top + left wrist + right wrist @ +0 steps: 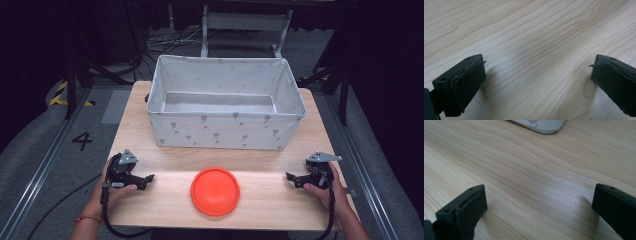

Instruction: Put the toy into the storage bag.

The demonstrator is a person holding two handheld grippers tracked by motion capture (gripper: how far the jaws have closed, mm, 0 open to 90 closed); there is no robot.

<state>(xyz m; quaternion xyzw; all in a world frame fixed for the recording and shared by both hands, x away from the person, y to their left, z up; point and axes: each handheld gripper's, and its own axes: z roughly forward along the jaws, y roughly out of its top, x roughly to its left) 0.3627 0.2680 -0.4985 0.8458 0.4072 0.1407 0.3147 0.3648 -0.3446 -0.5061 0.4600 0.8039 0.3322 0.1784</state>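
Note:
A round orange disc [215, 191] lies flat on the wooden table [165, 160] near its front edge, in the middle. Behind it stands an empty white fabric box [226, 102] with a small grey print. My left gripper [146, 181] rests on the table left of the disc, open, jaws pointing right toward it. My right gripper [292, 179] rests to the disc's right, open, pointing left. In the left gripper view the gripper [537, 68] has only bare wood between its jaws. The right gripper [540, 195] likewise holds nothing, with a corner of the box [541, 125] ahead.
A white frame [245, 27] stands on the floor beyond the table, with cables [160, 45] beside it. Dark stands flank the table, and a "4" [82, 141] is marked on the grey floor at the left.

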